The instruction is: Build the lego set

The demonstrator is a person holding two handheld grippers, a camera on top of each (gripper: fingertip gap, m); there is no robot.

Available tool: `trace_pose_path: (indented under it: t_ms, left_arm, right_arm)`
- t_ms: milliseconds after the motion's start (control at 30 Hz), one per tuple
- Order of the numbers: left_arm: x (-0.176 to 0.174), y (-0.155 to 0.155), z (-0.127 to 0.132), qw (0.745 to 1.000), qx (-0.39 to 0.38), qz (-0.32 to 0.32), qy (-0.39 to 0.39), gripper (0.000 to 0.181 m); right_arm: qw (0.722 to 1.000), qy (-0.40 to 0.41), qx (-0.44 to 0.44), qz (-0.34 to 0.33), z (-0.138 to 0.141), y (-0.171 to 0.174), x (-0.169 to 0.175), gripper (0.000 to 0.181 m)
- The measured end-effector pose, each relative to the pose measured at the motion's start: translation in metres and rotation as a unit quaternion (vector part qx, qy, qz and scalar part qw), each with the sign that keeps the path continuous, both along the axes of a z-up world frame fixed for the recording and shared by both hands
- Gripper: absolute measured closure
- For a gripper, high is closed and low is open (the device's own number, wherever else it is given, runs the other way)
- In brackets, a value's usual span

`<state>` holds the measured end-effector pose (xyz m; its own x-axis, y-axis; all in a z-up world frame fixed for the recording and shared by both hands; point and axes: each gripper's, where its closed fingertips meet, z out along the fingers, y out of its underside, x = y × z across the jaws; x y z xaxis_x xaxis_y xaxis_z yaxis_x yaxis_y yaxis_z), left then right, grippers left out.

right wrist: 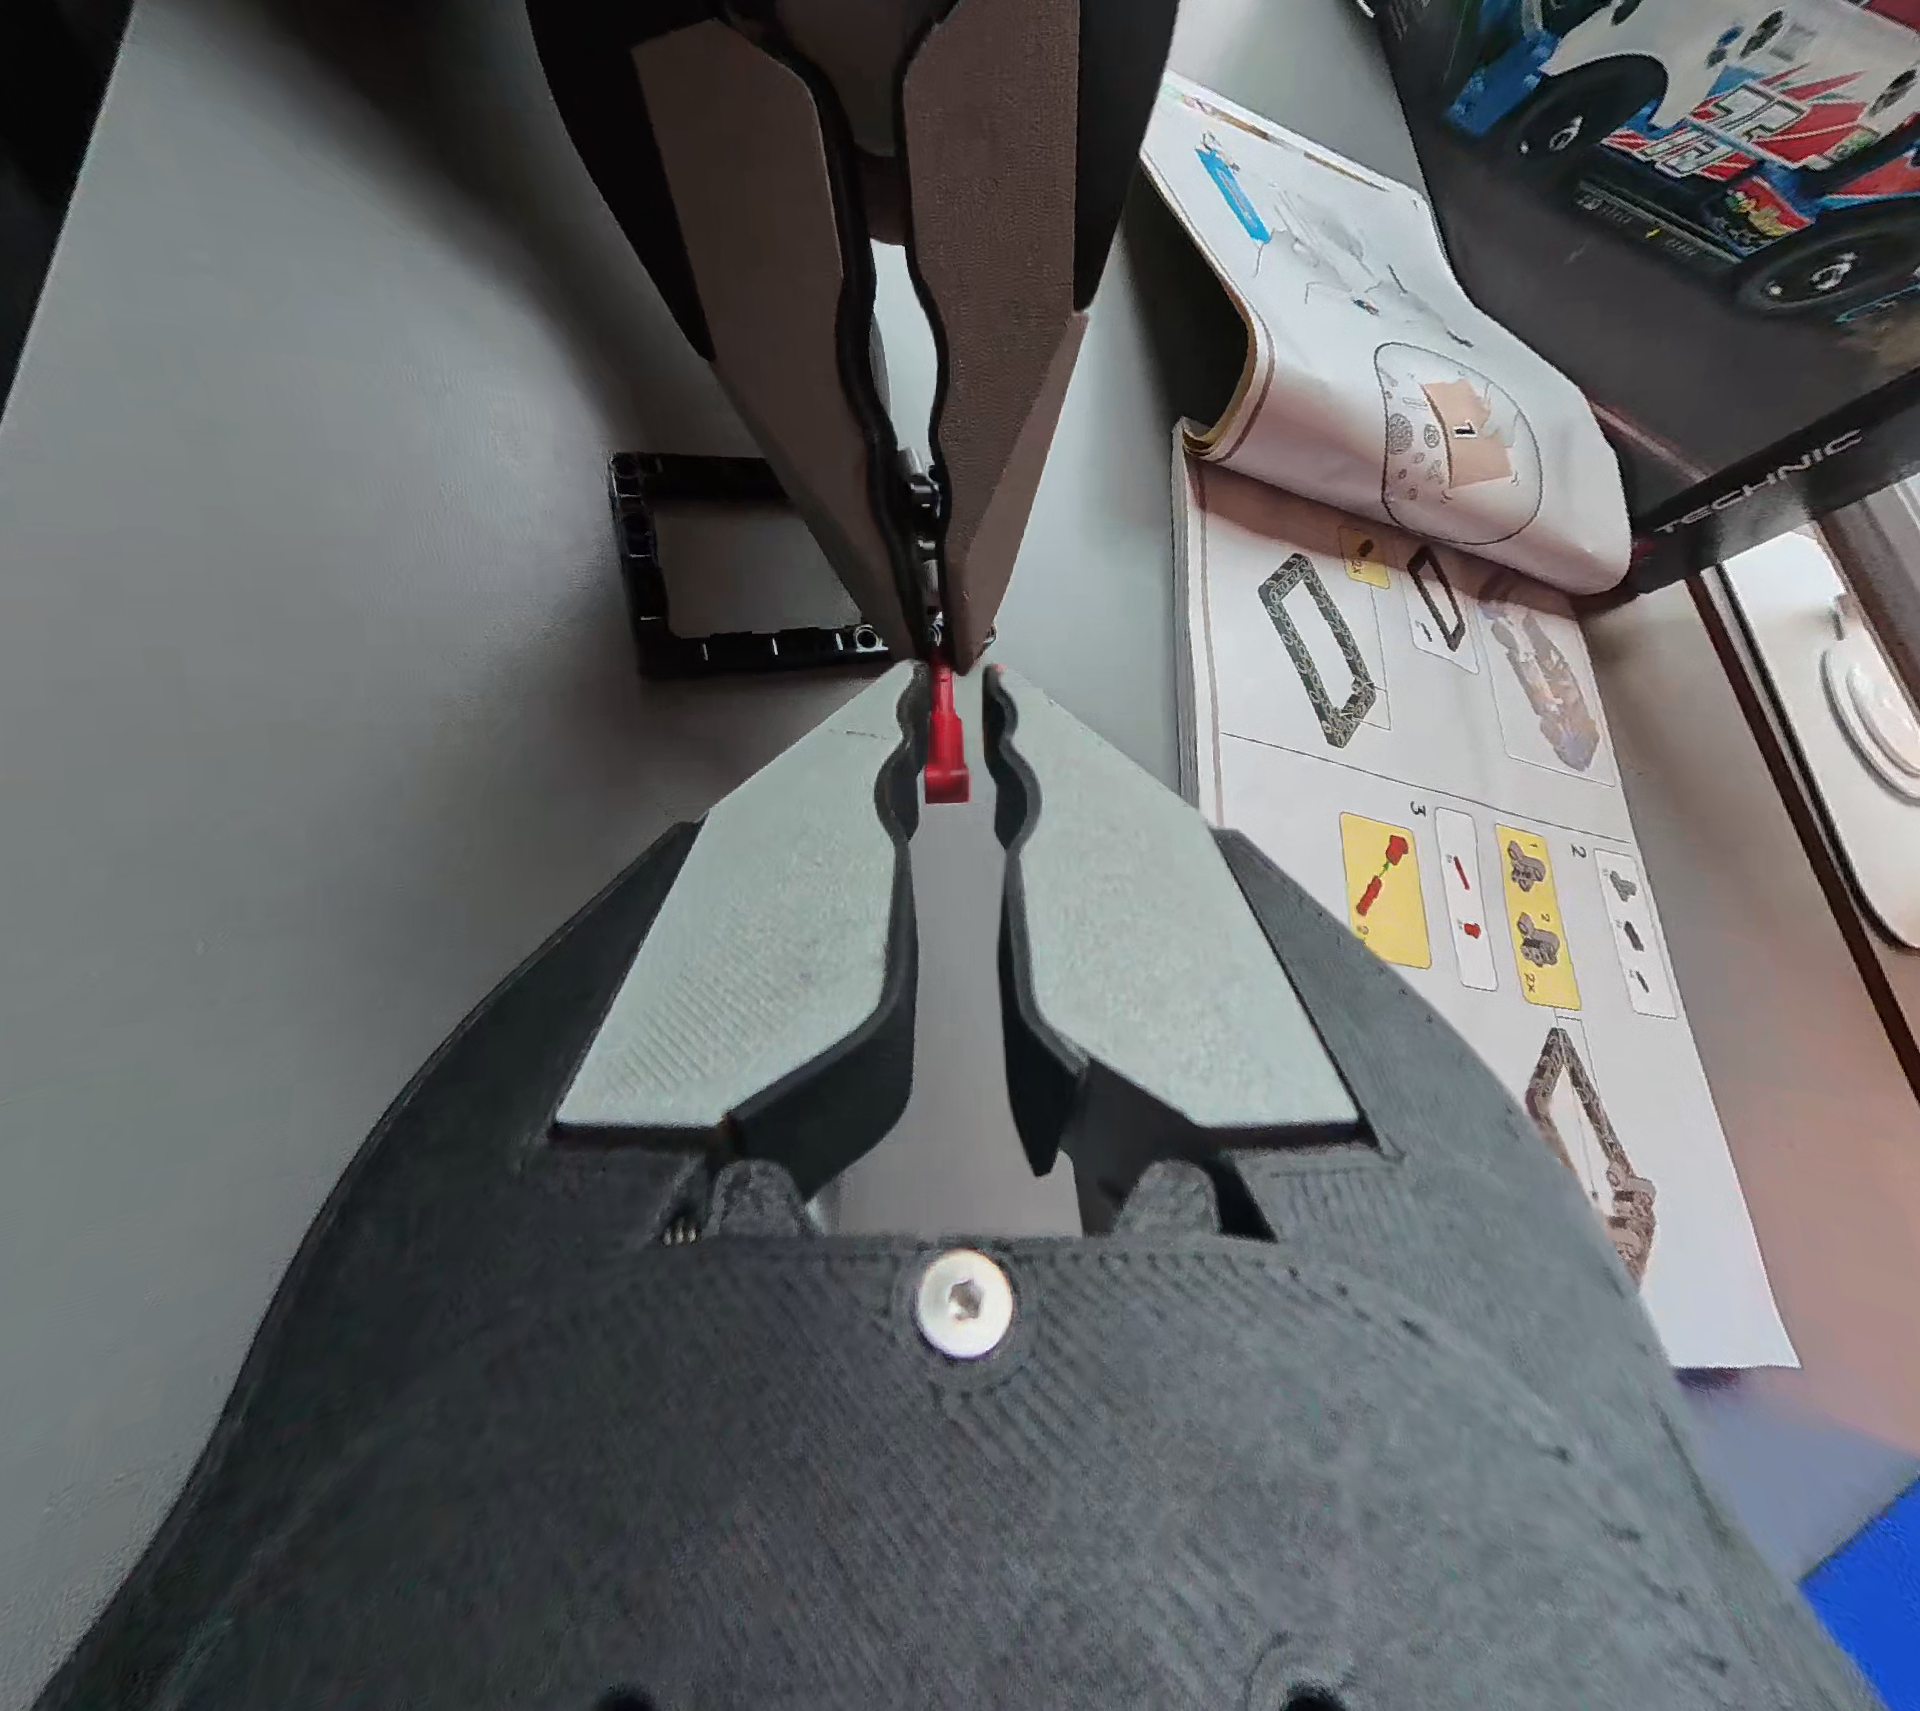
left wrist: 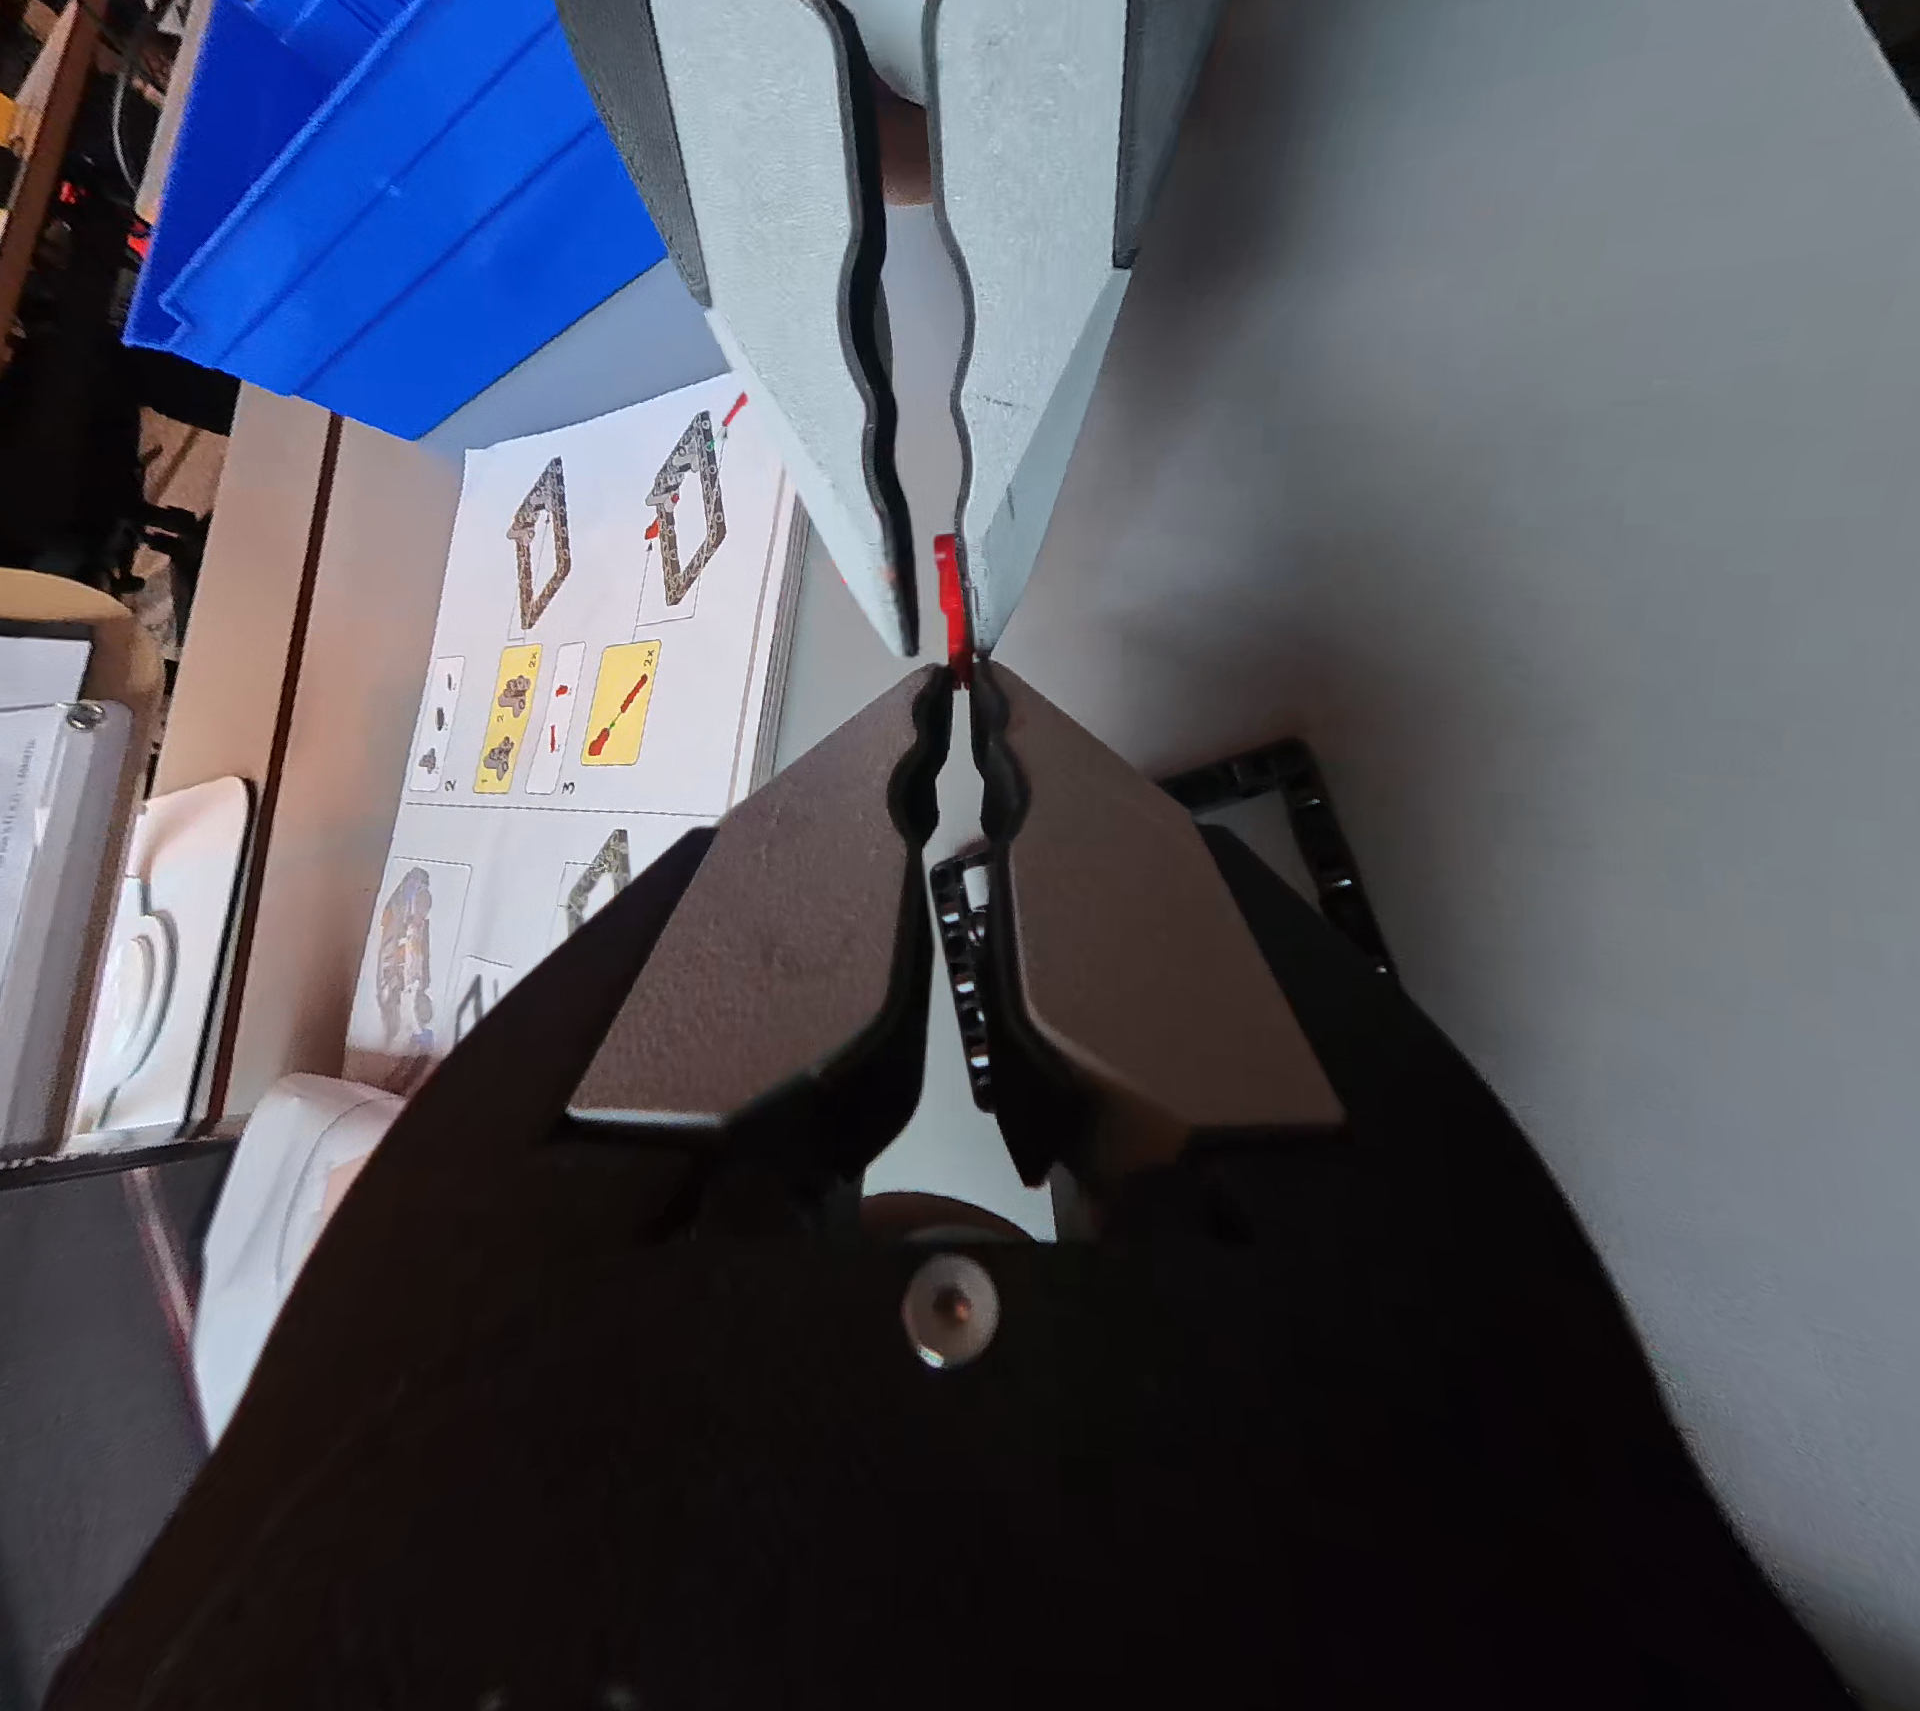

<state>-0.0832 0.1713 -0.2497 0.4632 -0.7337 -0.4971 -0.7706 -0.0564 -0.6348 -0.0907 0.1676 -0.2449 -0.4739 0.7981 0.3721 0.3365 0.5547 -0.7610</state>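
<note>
A small red pin (left wrist: pixel 945 591) hangs in the air between my two grippers, which point tip to tip. My left gripper (left wrist: pixel 961 679), with brown fingers, is shut on one end of the pin. My right gripper (right wrist: pixel 958 679), with grey fingers, stands slightly open around the pin's (right wrist: pixel 943 747) wider end, and the pin lies close against one pad. In the right wrist view the left gripper (right wrist: pixel 945 659) comes in from the top. A black rectangular frame (right wrist: pixel 727 648) lies flat on the grey table below the left gripper, and also shows in the left wrist view (left wrist: pixel 1309 830).
An open instruction booklet (right wrist: pixel 1403 778) lies beside the grippers and shows in the left wrist view (left wrist: pixel 603 622). Blue storage bins (left wrist: pixel 395 155) stand behind it. The set's box (right wrist: pixel 1662 51) with a car picture stands at the table's far side. The table edge runs past the booklet. The grippers are tip to tip, or close to it.
</note>
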Motion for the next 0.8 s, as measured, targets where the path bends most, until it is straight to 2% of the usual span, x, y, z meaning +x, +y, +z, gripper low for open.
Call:
trace_pose_path:
  t_ms: [67, 267, 467, 667, 733, 767, 800]
  left_arm:
    - [0.001, 0.000, 0.001, 1.000, 0.005, -0.003, 0.009, 0.179]
    - [0.003, -0.002, 0.000, 1.000, 0.014, -0.006, 0.008, 0.179]
    - [0.004, -0.003, -0.005, 1.000, 0.012, -0.004, 0.012, 0.179]
    - [0.001, 0.001, 0.003, 0.999, 0.031, 0.002, -0.005, 0.179]
    - [-0.006, 0.006, 0.008, 0.997, 0.071, 0.012, 0.037, 0.179]
    - [-0.010, 0.009, 0.014, 0.991, 0.114, 0.017, 0.065, 0.179]
    - [-0.008, 0.006, 0.018, 0.987, 0.141, 0.003, 0.080, 0.179]
  right_arm:
    - [1.000, -0.001, 0.010, 0.011, 0.000, -0.002, 0.002, 0.180]
    - [1.000, -0.004, 0.016, 0.023, -0.002, -0.004, 0.004, 0.180]
    - [0.998, -0.004, 0.063, 0.029, -0.006, -0.005, 0.005, 0.181]
    - [0.999, 0.025, 0.037, 0.011, 0.003, -0.001, 0.001, 0.181]
    - [0.999, 0.035, 0.019, -0.018, 0.009, 0.009, 0.002, 0.170]
    - [0.999, 0.033, -0.014, -0.039, 0.012, 0.016, 0.003, 0.154]
    - [0.996, 0.026, -0.062, -0.053, 0.015, 0.021, 0.005, 0.147]
